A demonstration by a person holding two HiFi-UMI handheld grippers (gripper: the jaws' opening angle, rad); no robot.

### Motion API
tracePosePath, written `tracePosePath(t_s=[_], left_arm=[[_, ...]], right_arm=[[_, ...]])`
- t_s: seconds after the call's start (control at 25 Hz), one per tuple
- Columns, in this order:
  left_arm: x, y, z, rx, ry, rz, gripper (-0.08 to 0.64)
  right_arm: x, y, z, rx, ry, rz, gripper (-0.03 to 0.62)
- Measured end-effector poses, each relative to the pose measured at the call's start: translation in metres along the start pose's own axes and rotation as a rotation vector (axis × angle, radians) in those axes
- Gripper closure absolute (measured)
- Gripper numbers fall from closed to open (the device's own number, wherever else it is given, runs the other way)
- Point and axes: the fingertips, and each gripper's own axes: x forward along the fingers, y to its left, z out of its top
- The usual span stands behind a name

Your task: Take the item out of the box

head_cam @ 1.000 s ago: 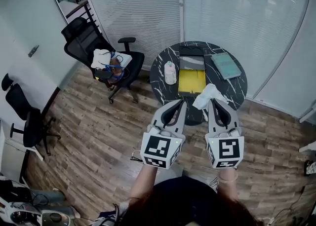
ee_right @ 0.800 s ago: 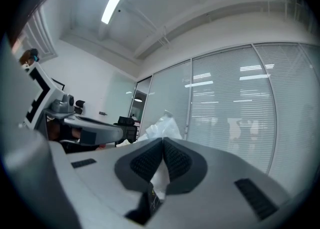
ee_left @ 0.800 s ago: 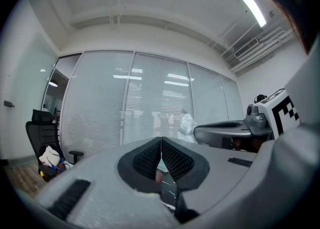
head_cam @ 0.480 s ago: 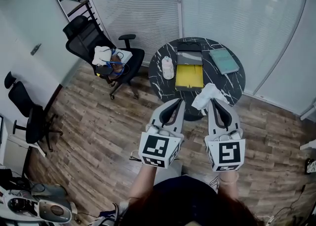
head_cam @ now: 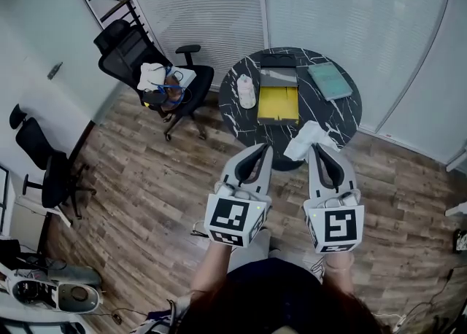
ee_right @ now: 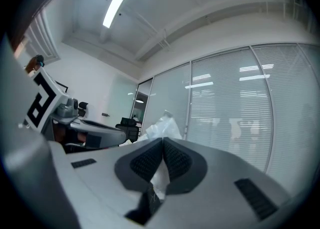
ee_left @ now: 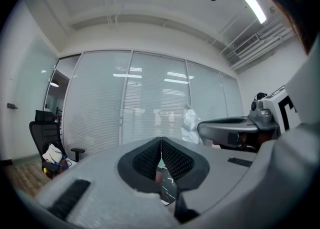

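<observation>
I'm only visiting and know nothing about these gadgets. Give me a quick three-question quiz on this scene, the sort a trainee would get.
1. True or false: the right gripper is shut on a white bag.
2. What colour is the inside of the open box on the table? A red, B yellow, C blue.
3. Fill in: the left gripper is shut and holds ____.

Key: 1 true; 2 B; 3 nothing.
</observation>
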Motion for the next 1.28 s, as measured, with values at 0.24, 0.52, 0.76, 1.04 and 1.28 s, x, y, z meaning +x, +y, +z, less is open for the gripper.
tracePosePath(t_s=[0.24, 0.52, 0.76, 1.04, 1.28], left_arm=[[-0.009, -0.008, -0.002, -0.002, 0.009, 0.006, 0.534], [-0.018, -0.021, -0.004, 0.001, 0.018, 0.002, 0.534], [-0.021, -0.027, -0.005, 0.007, 0.027, 0.0, 0.534], [-0.022, -0.029, -0.008, 0.013, 0.034, -0.005, 0.534], [-0.019, -0.028, -0.006, 0.018, 0.033, -0.01, 0.534]], right_arm=[[-0.014, 0.001, -0.001, 0.002, 0.001, -0.008, 0.568], [-0.029, 0.004, 0.001, 0.01, -0.008, -0.005, 0.568], [-0.035, 0.002, 0.0, 0.021, -0.008, -0.009, 0.568], [-0.036, 0.002, -0.003, 0.029, -0.012, -0.014, 0.568], [-0.032, 0.002, -0.002, 0.034, -0.013, -0.011, 0.568]])
